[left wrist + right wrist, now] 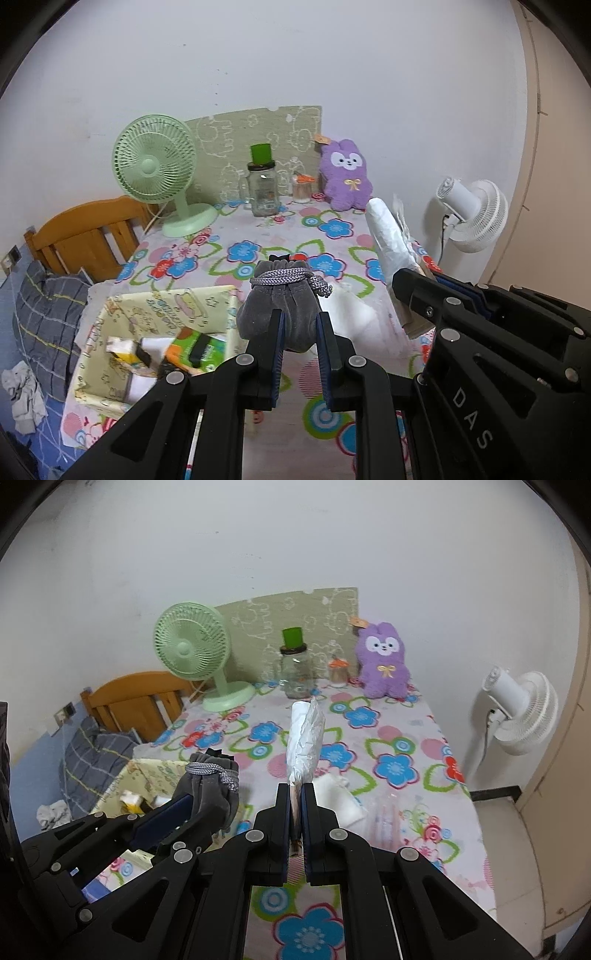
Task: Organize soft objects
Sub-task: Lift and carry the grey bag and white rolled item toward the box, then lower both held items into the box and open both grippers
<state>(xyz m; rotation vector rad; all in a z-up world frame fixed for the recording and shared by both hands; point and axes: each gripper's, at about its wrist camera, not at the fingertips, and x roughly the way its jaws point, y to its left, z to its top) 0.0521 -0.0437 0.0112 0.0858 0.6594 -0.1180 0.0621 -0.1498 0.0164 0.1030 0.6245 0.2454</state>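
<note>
My left gripper (pixel 299 325) is shut on a grey velvet drawstring pouch (pixel 280 299) and holds it above the table, beside the yellow fabric storage box (pixel 159 306). The pouch also shows in the right wrist view (pixel 210 786). My right gripper (pixel 295 794) is shut on a flat white plastic packet (pixel 304 738) that stands up from the jaws; it also shows in the left wrist view (pixel 391 240). A purple plush bunny (pixel 345 175) sits at the far edge of the table, also in the right wrist view (pixel 384 661).
The floral tablecloth (pixel 399 768) covers the table. A green desk fan (pixel 159 173), a glass jar with a green cup (pixel 263 184) and a small jar (pixel 303 188) stand at the back. The box holds cartons (pixel 192 350). A white fan (pixel 524 709) stands to the right, a bed (pixel 48 306) to the left.
</note>
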